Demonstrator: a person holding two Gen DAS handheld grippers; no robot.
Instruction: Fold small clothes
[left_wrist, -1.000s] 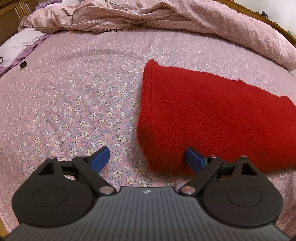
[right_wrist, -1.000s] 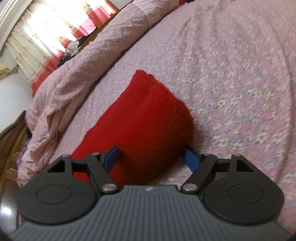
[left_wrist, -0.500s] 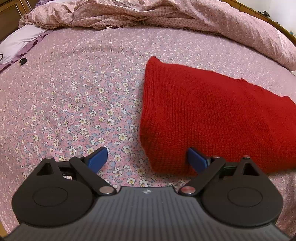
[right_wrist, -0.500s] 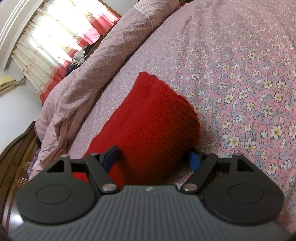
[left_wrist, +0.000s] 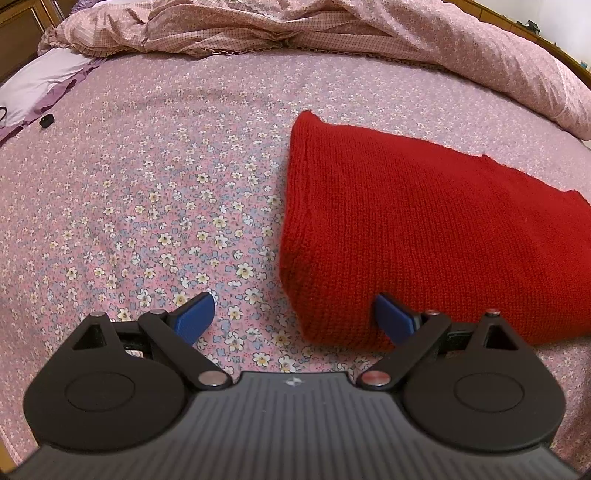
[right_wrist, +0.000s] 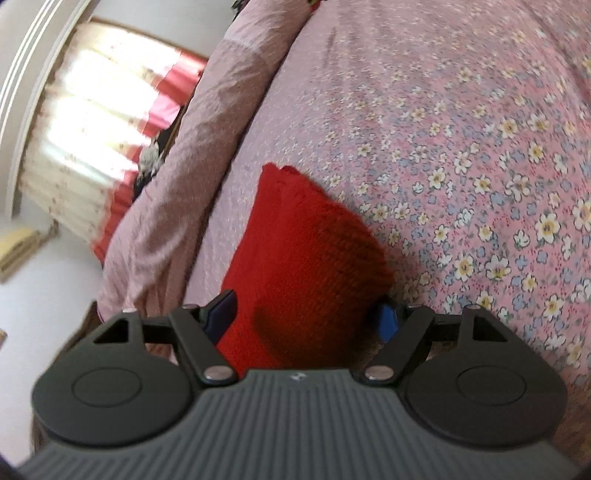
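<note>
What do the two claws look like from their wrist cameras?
Both look alike. The left claw has blue finger pads on black link arms with silver pivot pins, two round black housings, and a ribbed grey body with a small emblem. The right claw shows the same parts. No cables or sleeves visible.

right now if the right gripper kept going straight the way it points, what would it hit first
Most likely the red knitted garment: the right gripper already has its near end between the closing jaws, so more of that fabric comes first. Beyond it lies the floral bedsheet. The blur leaves depth unclear.
</note>
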